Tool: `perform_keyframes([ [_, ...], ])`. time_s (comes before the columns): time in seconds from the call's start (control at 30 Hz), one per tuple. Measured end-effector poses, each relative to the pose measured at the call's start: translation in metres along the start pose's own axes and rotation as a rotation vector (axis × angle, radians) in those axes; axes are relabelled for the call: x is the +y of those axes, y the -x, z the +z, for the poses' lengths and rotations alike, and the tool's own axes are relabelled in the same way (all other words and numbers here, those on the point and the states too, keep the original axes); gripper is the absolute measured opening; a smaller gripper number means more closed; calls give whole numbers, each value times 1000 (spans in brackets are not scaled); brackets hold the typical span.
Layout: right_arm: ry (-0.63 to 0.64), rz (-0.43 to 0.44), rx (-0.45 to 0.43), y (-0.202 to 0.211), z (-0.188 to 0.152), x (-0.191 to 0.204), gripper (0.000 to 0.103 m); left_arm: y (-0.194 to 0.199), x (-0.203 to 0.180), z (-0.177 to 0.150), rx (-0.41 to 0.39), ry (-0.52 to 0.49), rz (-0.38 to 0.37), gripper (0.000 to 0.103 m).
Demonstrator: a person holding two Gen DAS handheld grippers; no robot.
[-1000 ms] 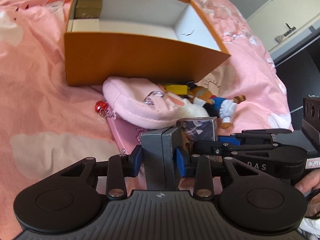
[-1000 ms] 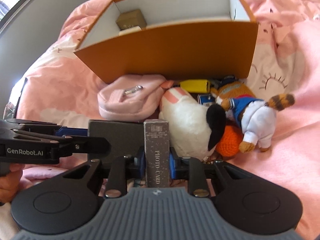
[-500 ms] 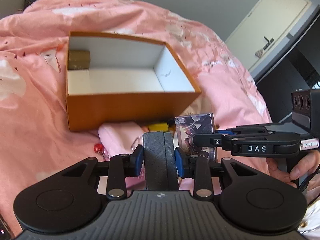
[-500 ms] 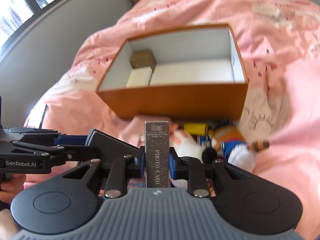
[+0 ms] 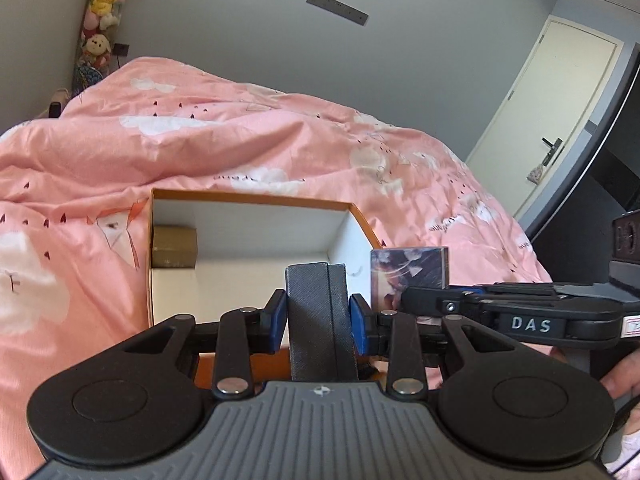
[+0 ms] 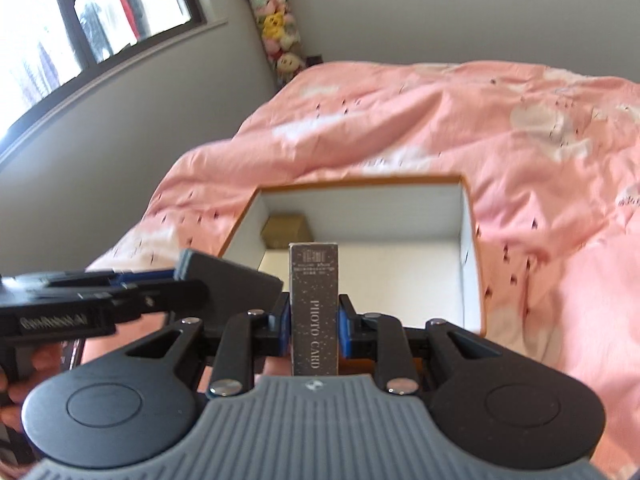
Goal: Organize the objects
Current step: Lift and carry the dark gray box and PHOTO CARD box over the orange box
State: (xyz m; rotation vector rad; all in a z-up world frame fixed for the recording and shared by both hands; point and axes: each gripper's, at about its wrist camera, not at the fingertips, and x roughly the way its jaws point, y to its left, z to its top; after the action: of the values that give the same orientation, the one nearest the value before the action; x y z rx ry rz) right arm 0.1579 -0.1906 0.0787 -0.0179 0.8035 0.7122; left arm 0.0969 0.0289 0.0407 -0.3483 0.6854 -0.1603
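- Orange box (image 5: 362, 229) with white inside lies open on the pink duvet (image 5: 240, 140), in the middle of both views.
- Inside it, in the far left corner, stands a small brown carton (image 5: 175, 247).
- Left gripper (image 5: 318, 320) clamps a dark grey case (image 5: 318, 316) upright between its blue pads (image 5: 277, 320), in front of the box.
- Right gripper (image 6: 314, 322) is closed on a slim grey pack (image 6: 314, 308) (it reads "PHOTO CARD"), also upright.
- From the left wrist view, this pack shows a printed picture face, just right of the grey case.
- At the wall behind, plush toys (image 6: 276, 28) are stacked in the corner.
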Motion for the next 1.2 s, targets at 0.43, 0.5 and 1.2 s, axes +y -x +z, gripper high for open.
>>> perform_keyframes([
  [0.43,-40,-147,48,-88,34,-33,24,-86,30,17,111,100,79,38],
  [0.5,-58,-138,88,-104,33,-37,24,-101,38,15,163,128,69,38],
  [1.2,-78,-123,265,-175,16,-48,24,-155,75,-4,457,227,67,41],
])
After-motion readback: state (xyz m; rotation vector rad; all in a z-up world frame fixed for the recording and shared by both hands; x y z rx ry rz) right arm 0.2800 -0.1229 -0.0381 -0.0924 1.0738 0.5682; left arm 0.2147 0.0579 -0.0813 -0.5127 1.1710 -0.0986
